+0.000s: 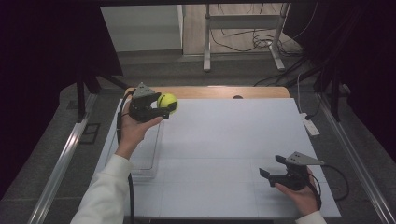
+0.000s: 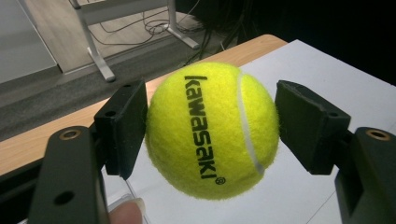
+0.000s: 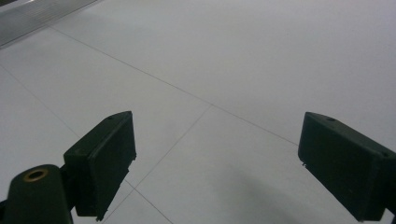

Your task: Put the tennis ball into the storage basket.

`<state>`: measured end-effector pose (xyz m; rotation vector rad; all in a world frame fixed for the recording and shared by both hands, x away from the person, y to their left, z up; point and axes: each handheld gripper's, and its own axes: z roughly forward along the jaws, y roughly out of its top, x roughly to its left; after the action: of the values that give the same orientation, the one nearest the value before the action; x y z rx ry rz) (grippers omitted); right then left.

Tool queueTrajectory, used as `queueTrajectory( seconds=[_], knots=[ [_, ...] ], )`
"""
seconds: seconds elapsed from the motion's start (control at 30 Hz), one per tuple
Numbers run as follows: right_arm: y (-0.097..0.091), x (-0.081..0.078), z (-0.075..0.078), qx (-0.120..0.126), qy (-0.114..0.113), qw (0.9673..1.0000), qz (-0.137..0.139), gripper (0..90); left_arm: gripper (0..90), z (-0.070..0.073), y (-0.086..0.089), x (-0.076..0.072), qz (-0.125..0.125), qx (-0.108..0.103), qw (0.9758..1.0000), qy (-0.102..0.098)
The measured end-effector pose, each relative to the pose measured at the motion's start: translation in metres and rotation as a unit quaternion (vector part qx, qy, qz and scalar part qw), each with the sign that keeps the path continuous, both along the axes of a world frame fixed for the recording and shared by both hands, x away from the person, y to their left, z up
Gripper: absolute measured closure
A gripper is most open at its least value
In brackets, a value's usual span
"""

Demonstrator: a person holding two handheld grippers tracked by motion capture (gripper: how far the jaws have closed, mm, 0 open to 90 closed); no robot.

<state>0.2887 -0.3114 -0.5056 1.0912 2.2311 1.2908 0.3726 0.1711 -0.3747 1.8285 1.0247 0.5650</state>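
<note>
The clear tray (image 1: 148,154) is partly hidden behind the left forearm (image 1: 122,154).

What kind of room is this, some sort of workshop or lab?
It looks like a lab or test room, not a home. A plain white table stands on a grey floor with loose cables and a metal frame behind it, and a person's left gripper holds a tennis ball above it.
</note>
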Motion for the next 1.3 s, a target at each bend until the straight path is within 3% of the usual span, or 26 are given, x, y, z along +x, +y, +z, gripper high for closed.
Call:
queueTrajectory(
  seconds=[0.8,1.3],
  knots=[
    [0.000,0.000,0.000,-0.001,0.001,1.0000,-0.001,11.2,28.8,-0.002,0.020,0.002,0.029,0.005,0.9996,-0.001],
    [0.000,0.000,-0.001,-0.002,0.001,1.0000,-0.002,11.2,28.7,-0.010,0.038,0.009,0.057,0.007,0.9983,0.010]
  ],
)
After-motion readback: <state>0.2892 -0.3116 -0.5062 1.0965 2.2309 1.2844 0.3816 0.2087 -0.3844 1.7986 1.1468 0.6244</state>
